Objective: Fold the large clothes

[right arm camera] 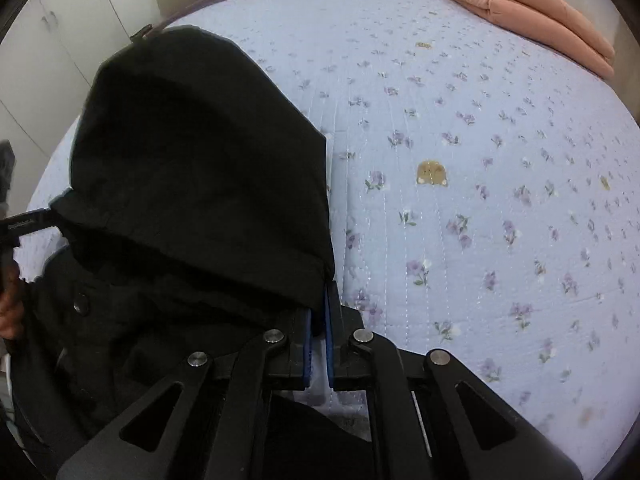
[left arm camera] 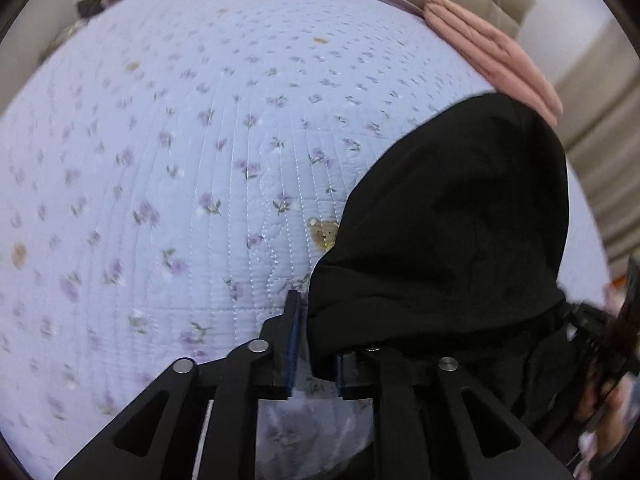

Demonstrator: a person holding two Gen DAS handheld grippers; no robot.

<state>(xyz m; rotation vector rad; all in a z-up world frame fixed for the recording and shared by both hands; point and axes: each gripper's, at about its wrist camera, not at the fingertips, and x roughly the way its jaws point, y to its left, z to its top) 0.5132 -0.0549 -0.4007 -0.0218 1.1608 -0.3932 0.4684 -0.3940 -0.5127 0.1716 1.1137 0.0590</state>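
the black jacket [right arm camera: 192,168] hangs between the 2 grippers over the bed [right arm camera: 480,240]; its hood points to the top of the frame, long axis running up from the fingers. in the left view the jacket [left arm camera: 460,220] fills the lower right. the left gripper [left arm camera: 316,344] is a little open, cloth over its right finger; if it pinches i cannot tell. the right gripper [right arm camera: 320,320] points down steeply, closed on the hood edge. pink blanket [right arm camera: 520,12] lies upper right. small writing on the other gripper is unreadable.
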